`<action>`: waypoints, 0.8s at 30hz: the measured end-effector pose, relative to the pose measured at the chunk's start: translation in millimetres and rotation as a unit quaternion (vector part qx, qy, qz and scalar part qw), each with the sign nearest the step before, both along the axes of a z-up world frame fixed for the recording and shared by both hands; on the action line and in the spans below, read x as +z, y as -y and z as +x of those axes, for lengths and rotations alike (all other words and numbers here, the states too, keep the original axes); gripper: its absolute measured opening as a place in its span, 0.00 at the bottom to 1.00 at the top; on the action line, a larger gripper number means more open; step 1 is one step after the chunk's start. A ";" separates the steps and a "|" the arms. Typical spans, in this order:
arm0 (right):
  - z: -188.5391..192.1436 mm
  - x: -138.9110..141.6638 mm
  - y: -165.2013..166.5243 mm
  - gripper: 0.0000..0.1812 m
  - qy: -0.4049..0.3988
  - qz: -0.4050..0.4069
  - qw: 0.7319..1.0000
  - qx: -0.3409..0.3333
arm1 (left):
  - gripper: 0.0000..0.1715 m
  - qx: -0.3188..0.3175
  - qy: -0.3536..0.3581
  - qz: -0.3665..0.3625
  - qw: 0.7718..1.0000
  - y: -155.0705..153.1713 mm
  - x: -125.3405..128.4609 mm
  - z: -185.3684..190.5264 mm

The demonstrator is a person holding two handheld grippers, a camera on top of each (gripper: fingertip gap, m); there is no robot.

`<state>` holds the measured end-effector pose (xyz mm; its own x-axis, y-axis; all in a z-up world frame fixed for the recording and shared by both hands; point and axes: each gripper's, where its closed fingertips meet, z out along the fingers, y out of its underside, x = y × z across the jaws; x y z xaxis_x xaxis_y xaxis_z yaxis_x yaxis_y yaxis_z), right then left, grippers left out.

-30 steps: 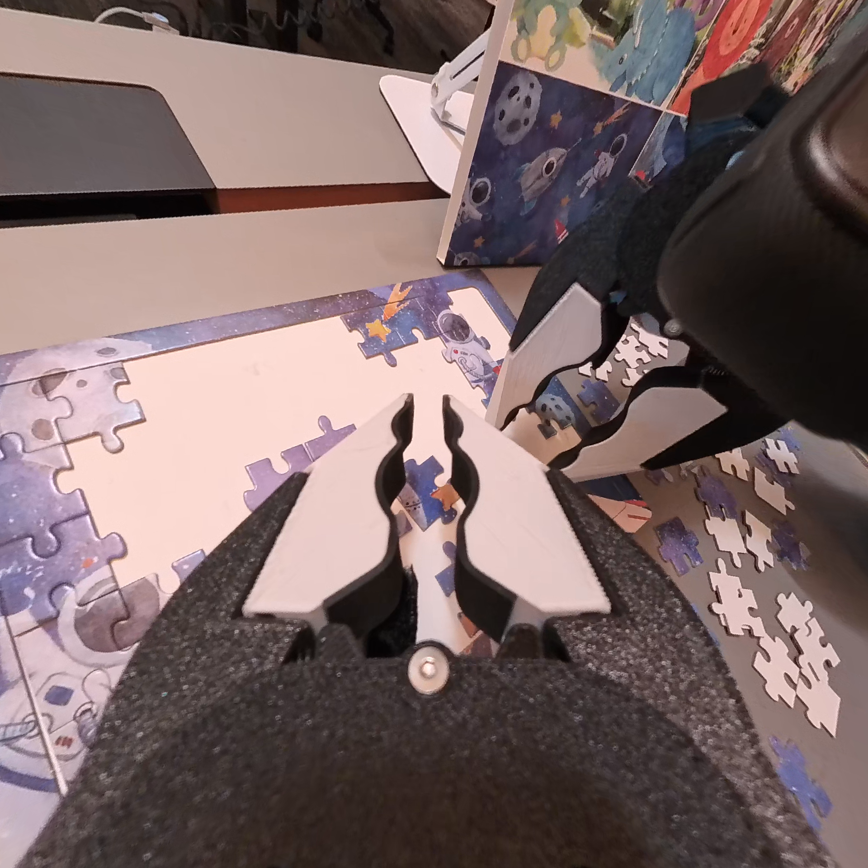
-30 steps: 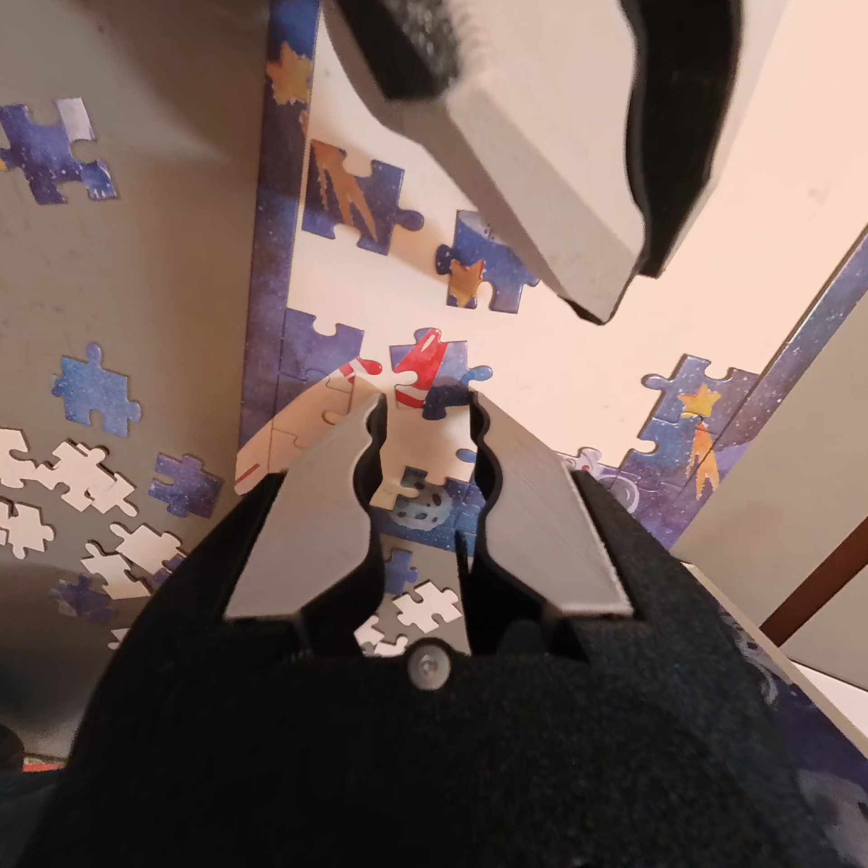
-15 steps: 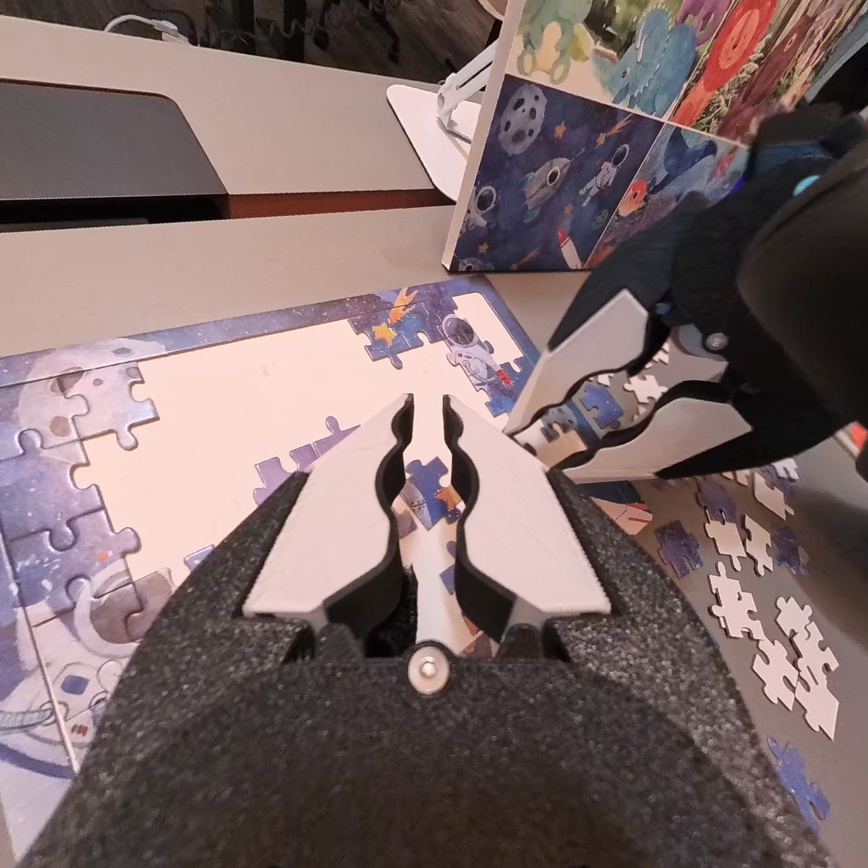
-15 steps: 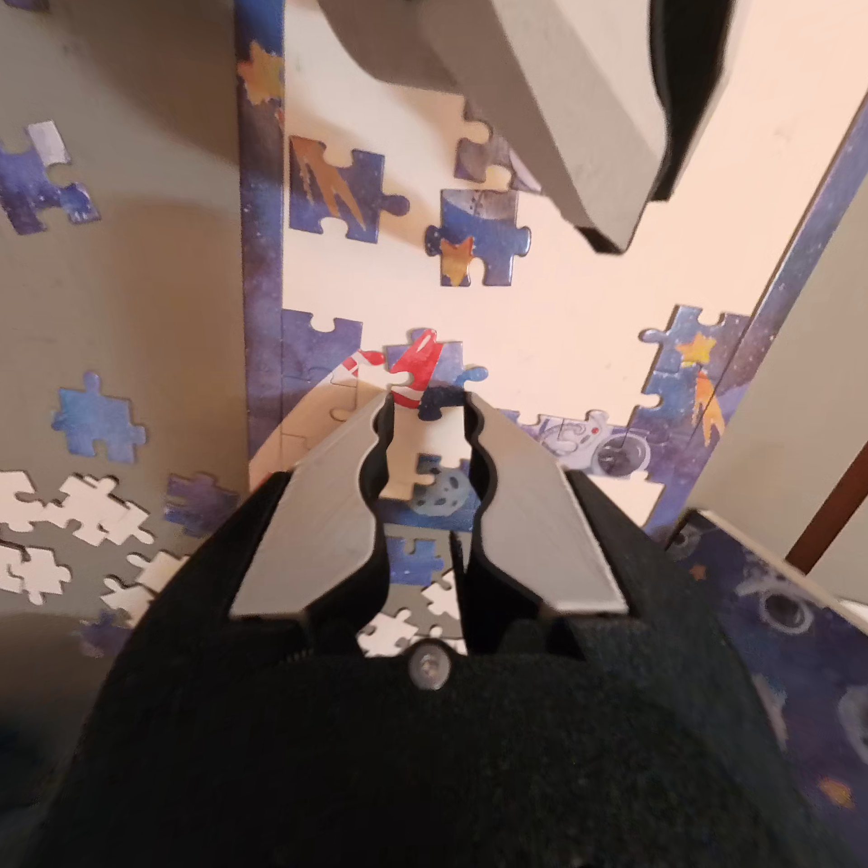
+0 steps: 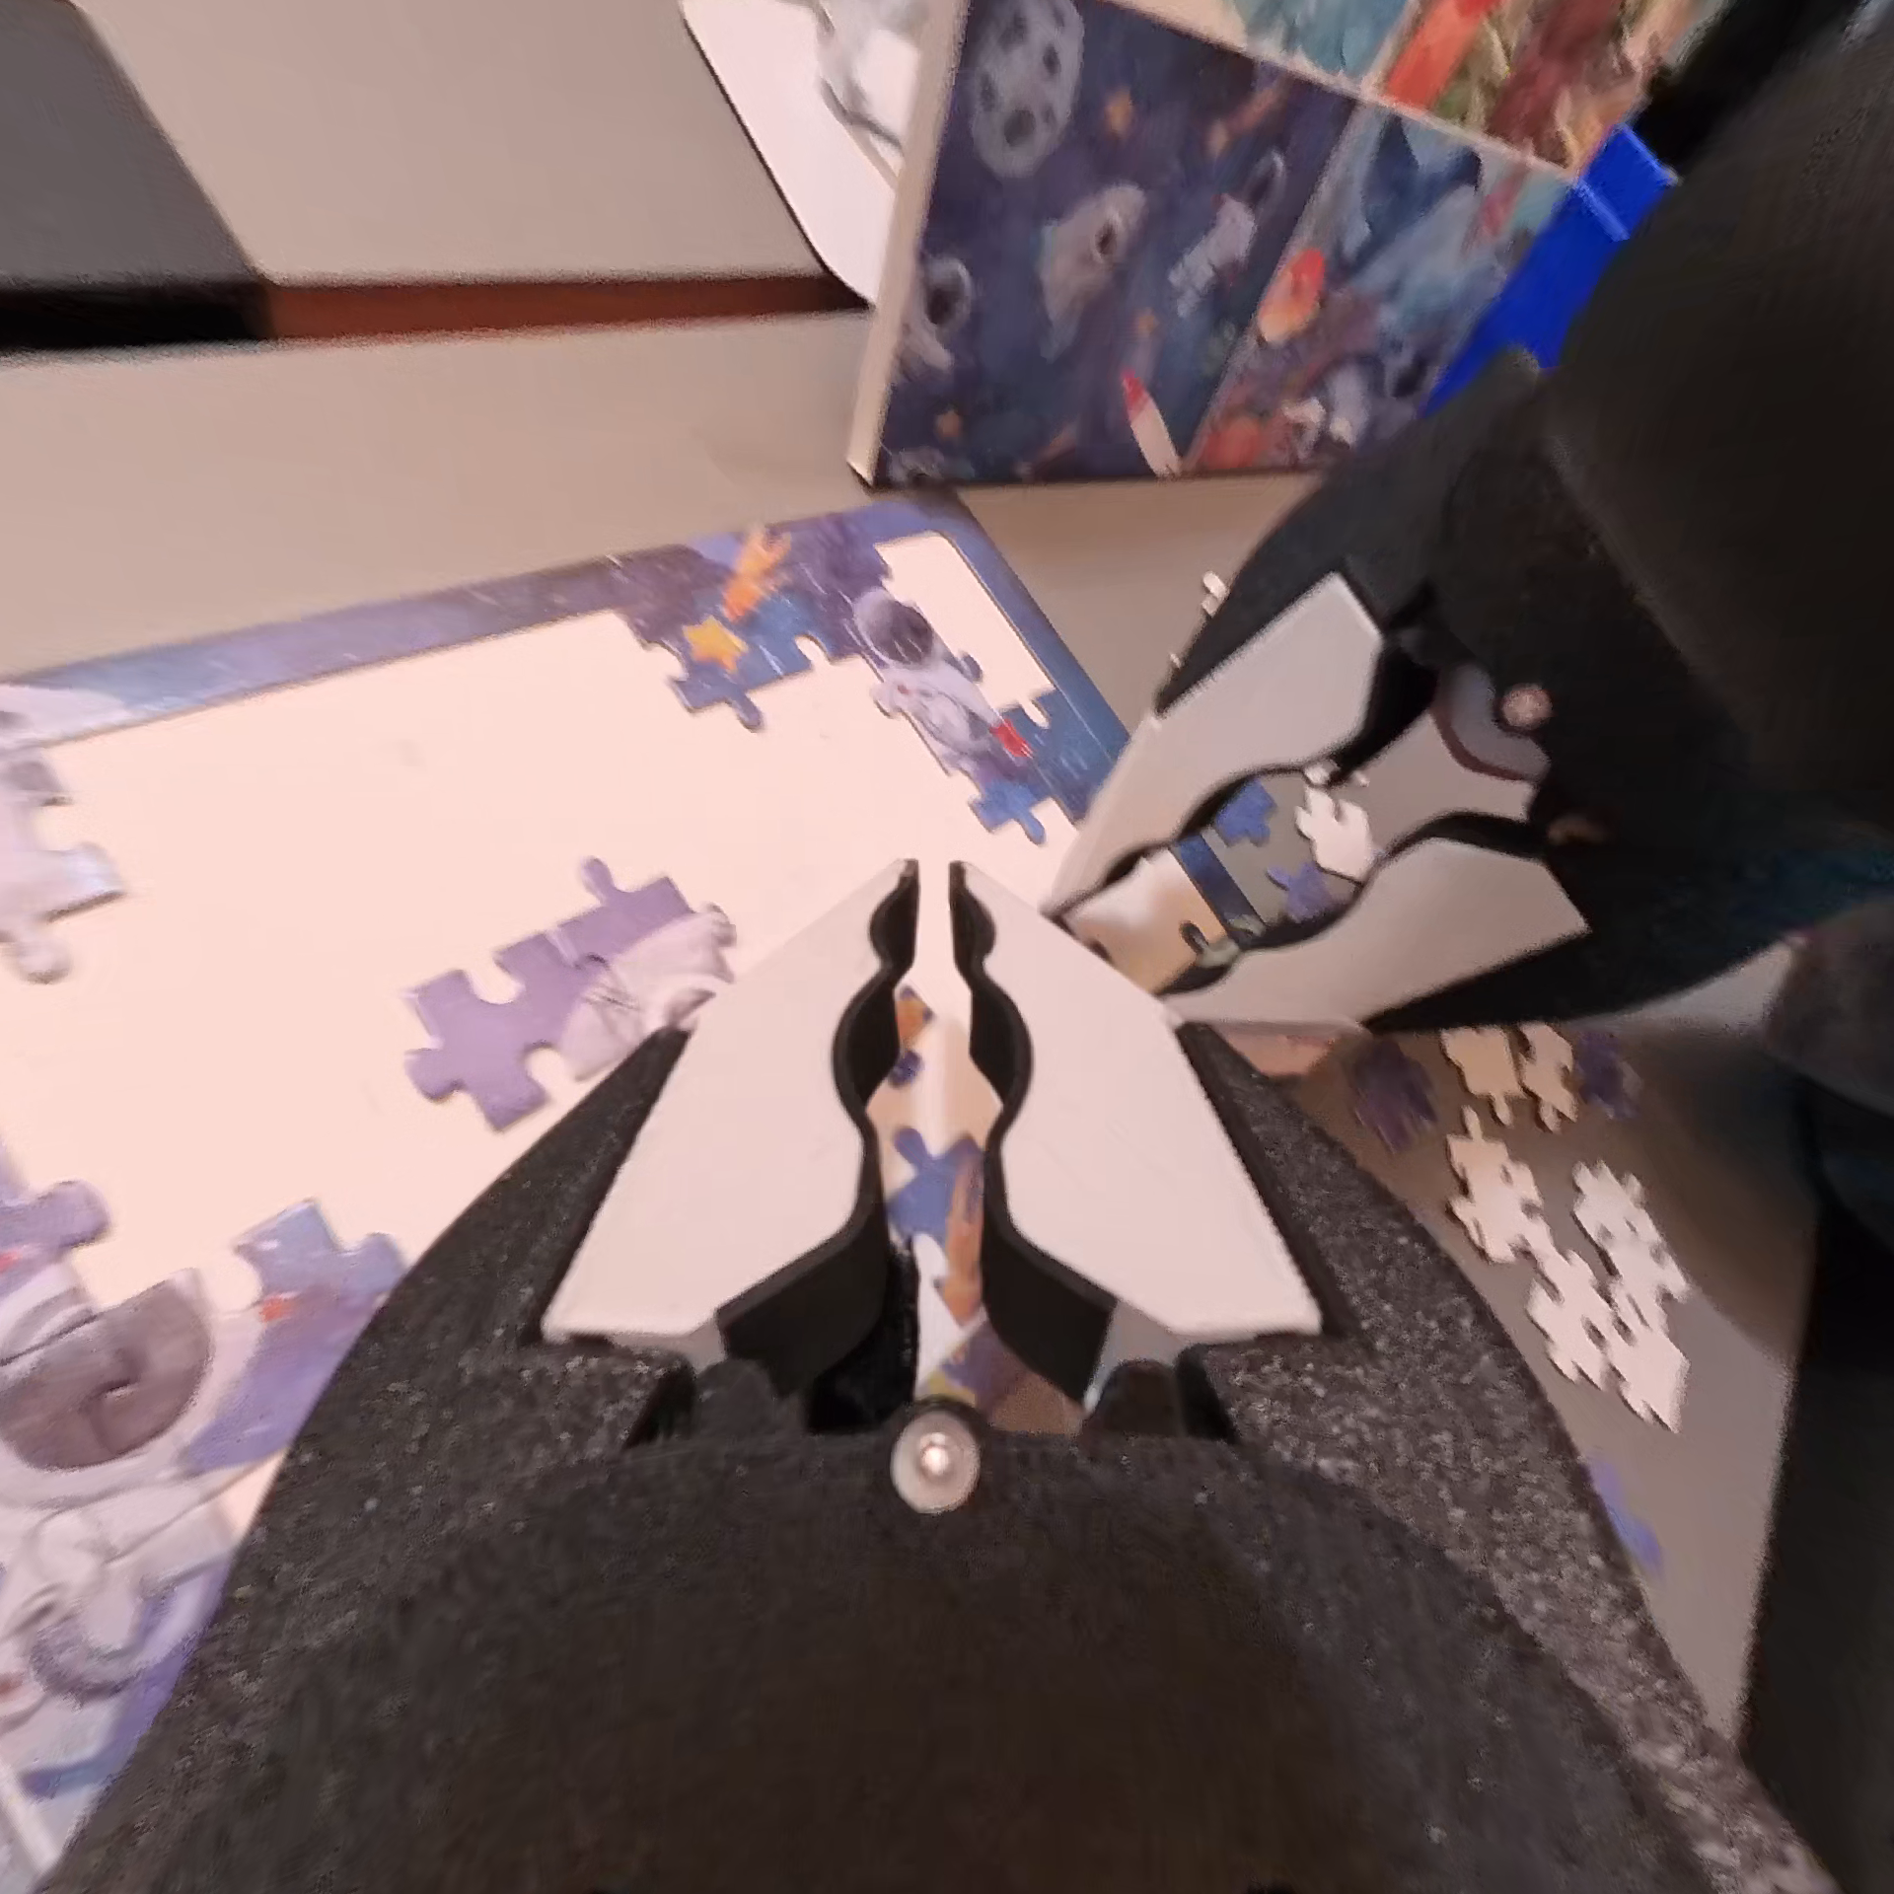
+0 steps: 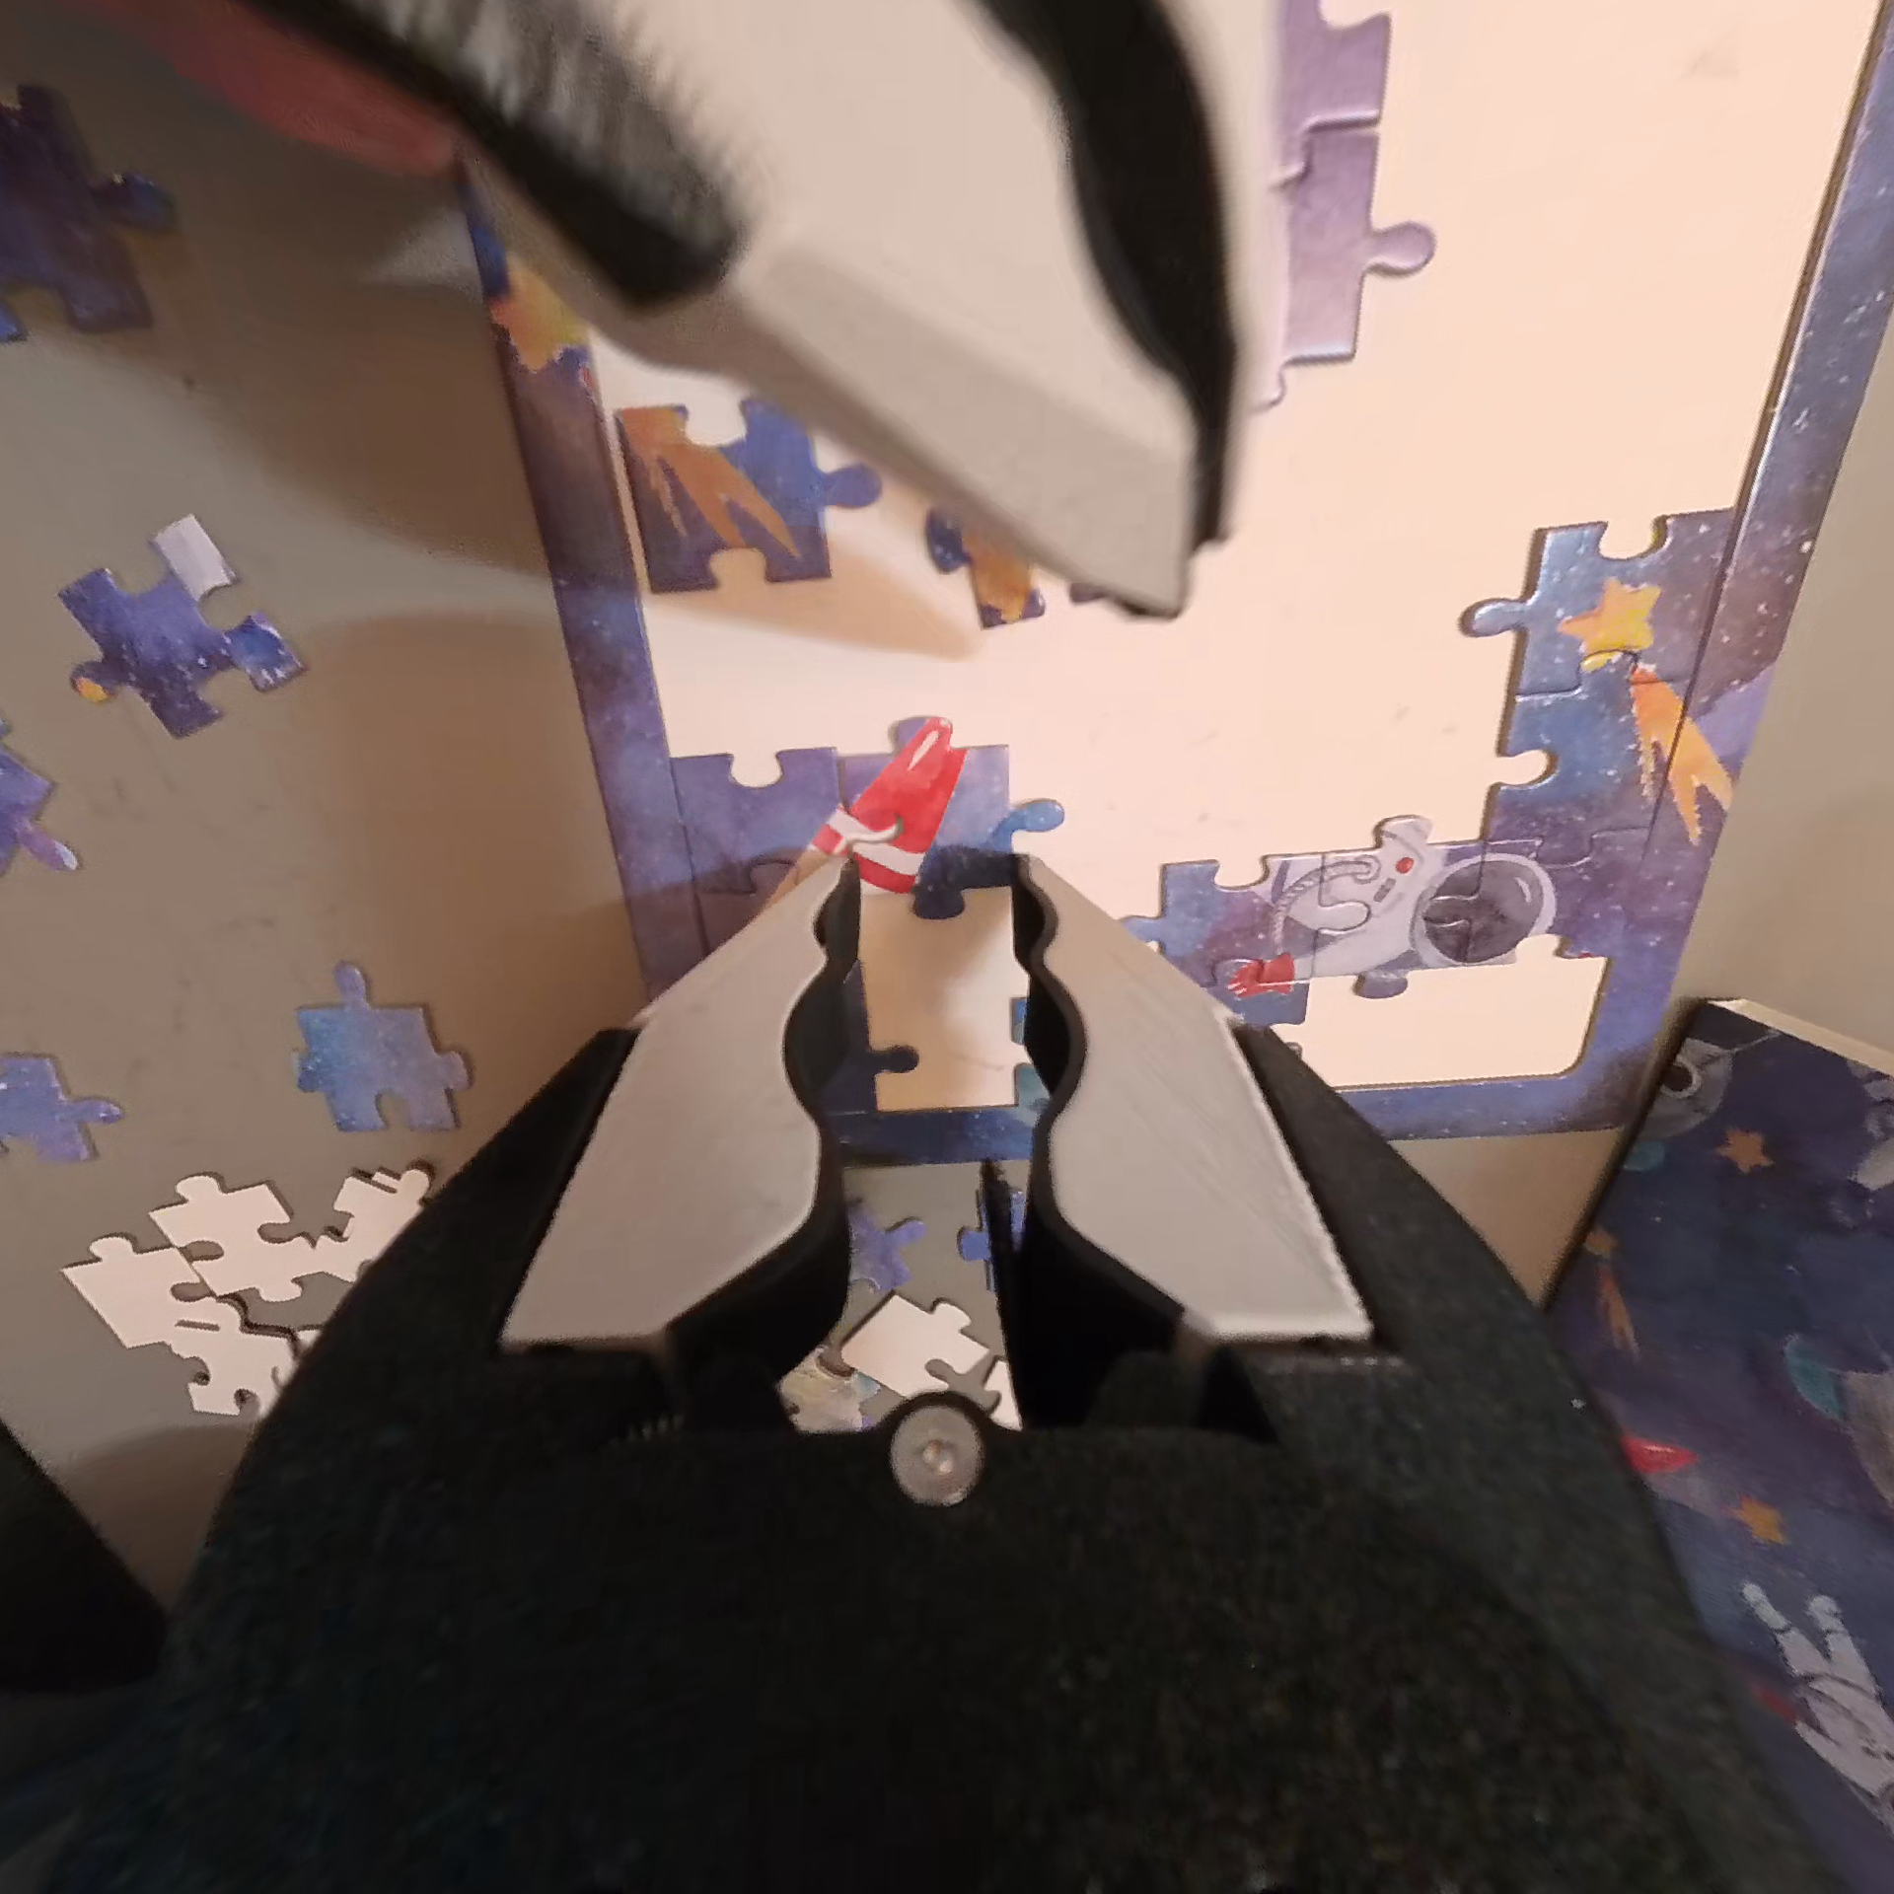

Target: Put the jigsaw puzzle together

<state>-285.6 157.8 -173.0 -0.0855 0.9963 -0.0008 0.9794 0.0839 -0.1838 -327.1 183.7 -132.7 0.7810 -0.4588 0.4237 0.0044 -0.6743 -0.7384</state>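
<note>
left gripper (image 5: 933,881): jaws nearly closed, gripping nothing visible, above cream puzzle tray with blue space-print border (image 5: 307,635), frame centre | right gripper (image 6: 928,876): jaws parted, empty, tips over the red-and-white rocket piece (image 6: 902,810) at tray's lower-left corner | loose blue and white-backed puzzle pieces (image 6: 236,1302): grey table (image 6: 307,512), lower left

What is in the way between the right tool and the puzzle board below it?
Nothing visible. The right tool is open and empty, pointing straight at a bare patch of the puzzle board beside the red rocket piece. The left tool hangs higher and off to the side, not in between.
</note>
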 end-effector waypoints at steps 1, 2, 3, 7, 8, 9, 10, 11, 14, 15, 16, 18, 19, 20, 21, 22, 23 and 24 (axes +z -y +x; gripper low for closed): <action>-0.6 0.1 0.4 0.16 0.001 -0.002 1.000 -0.001 | 0.02 -0.018 0.006 -0.017 1.000 5.6 -4.0 4.5; -1.0 -0.1 0.3 0.16 0.002 -0.002 1.000 -0.002 | 0.02 -0.029 0.005 -0.028 0.999 9.4 -8.2 6.5; -0.8 -0.3 0.2 0.16 0.004 -0.001 1.000 -0.002 | 0.01 -0.038 0.001 -0.036 0.999 12.4 -11.8 8.0; -0.2 -1.1 0.8 0.14 0.001 -0.008 1.000 -0.008 | 0.00 -0.081 0.005 -0.050 0.995 23.3 -15.4 22.8; -0.2 -1.3 1.0 0.14 0.000 -0.008 1.000 -0.008 | 0.00 -0.089 0.000 -0.051 0.995 25.1 -16.6 26.4; -0.2 -1.3 2.0 0.14 -0.002 -0.010 1.000 -0.008 | 0.00 -0.094 -0.007 -0.052 0.994 26.4 -18.8 29.1; -0.2 -1.3 3.4 0.14 -0.004 -0.015 1.000 -0.007 | 0.00 -0.100 -0.012 -0.055 0.993 28.0 -21.2 31.4; 0.4 -1.0 3.5 0.14 -0.005 -0.015 1.000 -0.008 | 0.00 -0.105 -0.015 -0.059 0.993 29.7 -23.3 33.6; -0.7 5.4 3.6 0.15 -0.028 -0.023 0.999 -0.014 | 0.00 -0.113 -0.032 -0.064 0.991 31.9 -29.8 36.6; -1.1 8.4 3.8 0.14 -0.038 -0.025 0.999 -0.015 | 0.00 -0.116 -0.040 -0.067 0.990 33.1 -32.3 37.2; -0.9 10.9 3.7 0.13 -0.045 -0.024 0.999 -0.015 | 0.00 -0.118 -0.046 -0.069 0.990 33.8 -34.7 37.6; -0.7 13.4 7.0 0.03 -0.058 -0.026 0.998 -0.008 | 0.00 -0.118 -0.046 -0.071 0.989 33.9 -36.2 39.1; -2.4 13.5 10.8 0.00 -0.066 -0.030 0.997 -0.001 | 0.00 -0.119 -0.044 -0.073 0.989 33.9 -36.4 39.5; -4.2 12.6 13.5 0.00 -0.074 -0.032 0.997 0.002 | 0.00 -0.118 -0.042 -0.075 0.989 33.9 -36.5 39.8; -4.3 10.5 15.6 0.00 -0.075 -0.034 0.997 0.003 | 0.00 -0.118 -0.040 -0.076 0.989 33.8 -36.6 39.8; -3.6 7.4 16.0 0.00 -0.074 -0.034 0.997 0.002 | 0.00 -0.117 -0.039 -0.076 0.989 34.0 -36.7 39.9; -1.6 3.0 16.0 0.00 -0.067 -0.034 0.997 -0.001 | 0.00 -0.118 -0.040 -0.076 0.989 33.9 -36.6 39.9; 0.2 -1.6 15.5 0.00 -0.061 -0.034 0.998 -0.003 | 0.00 -0.118 -0.041 -0.075 0.989 34.0 -36.7 39.8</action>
<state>-285.4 142.2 -174.6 -0.0834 0.9949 -0.0574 0.9499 0.0620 -0.3064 -287.2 149.7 -169.4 0.6940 -0.5690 0.4412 -0.2214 -0.7517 -0.6212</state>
